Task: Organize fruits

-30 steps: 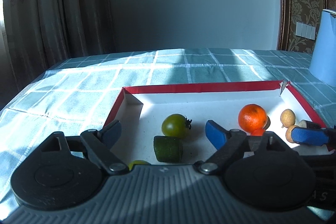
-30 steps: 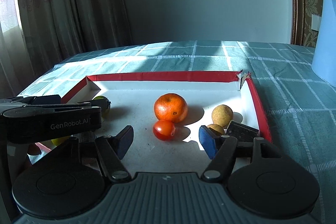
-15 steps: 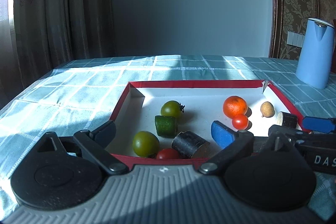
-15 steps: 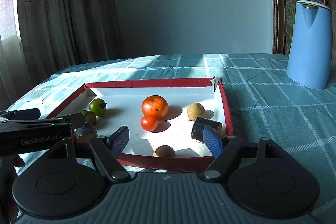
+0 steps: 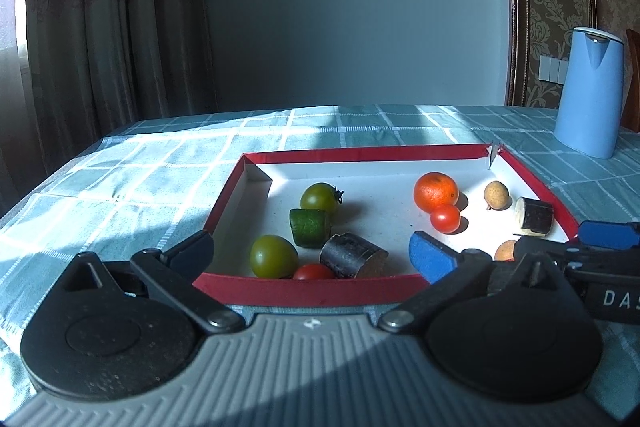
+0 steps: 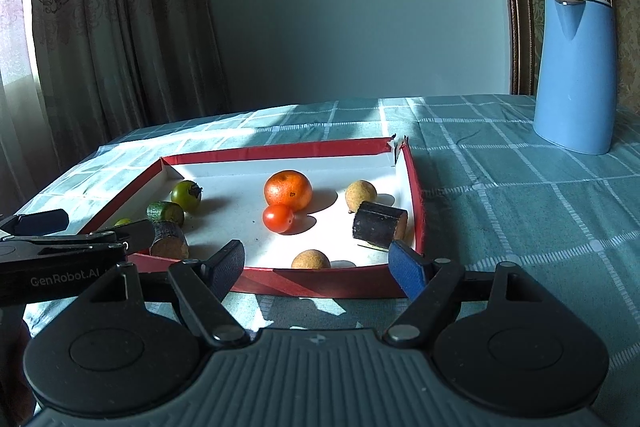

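Note:
A red-rimmed white tray (image 5: pixel 312 293) (image 6: pixel 320 285) holds an orange (image 5: pixel 435 191) (image 6: pixel 288 189), a red cherry tomato (image 5: pixel 445 218) (image 6: pixel 278 218), a green tomato (image 5: pixel 319 197) (image 6: pixel 186 195), a cucumber piece (image 5: pixel 310 227) and two dark cut pieces (image 5: pixel 352 261) (image 6: pixel 378 225). Two tan round fruits (image 6: pixel 360 193) (image 6: pixel 311 259) lie on the right side. My left gripper (image 5: pixel 312 253) hangs at the tray's near edge, its jaws opening with nothing pressed between them. My right gripper (image 6: pixel 316 261) stands open before the near right corner, holding nothing.
A second green tomato (image 5: pixel 273 261) and a red tomato (image 5: pixel 313 271) lie against the near wall. A blue kettle (image 5: pixel 590 93) (image 6: pixel 574 73) stands at the back right on the checked teal tablecloth (image 6: pixel 520 211). Curtains hang behind on the left.
Both grippers have drawn back from over the tray to its near edge, so more of the tray shows. Both pairs of jaws stand wider than before.

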Demonstrator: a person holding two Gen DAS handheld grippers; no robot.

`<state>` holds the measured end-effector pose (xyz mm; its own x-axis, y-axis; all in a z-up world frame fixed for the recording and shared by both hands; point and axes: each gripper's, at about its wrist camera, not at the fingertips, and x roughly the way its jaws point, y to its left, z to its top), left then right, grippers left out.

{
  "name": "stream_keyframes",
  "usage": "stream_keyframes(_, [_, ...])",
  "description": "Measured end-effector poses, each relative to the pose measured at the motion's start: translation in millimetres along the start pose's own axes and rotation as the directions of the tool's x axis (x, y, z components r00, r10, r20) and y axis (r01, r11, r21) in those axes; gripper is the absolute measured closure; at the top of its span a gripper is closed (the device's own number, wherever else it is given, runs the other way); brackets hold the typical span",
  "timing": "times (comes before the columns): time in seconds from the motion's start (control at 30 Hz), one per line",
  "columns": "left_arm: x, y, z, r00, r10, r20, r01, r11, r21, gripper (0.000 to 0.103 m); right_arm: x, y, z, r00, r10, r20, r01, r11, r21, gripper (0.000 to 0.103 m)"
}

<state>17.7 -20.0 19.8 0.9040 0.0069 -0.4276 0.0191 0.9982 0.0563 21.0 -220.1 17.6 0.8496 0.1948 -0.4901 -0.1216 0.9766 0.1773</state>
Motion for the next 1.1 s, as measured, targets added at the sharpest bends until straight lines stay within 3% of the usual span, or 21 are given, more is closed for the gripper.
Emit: stream_keyframes(1.1, [-1.1,0.6,-2.3,1.000,0.028,-0.002,-0.028,1.000,0.012,0.000,3.0,10.0,-6.1,0.999,0.011,-0.031,-0.012,0.999,-0.051,0.024])
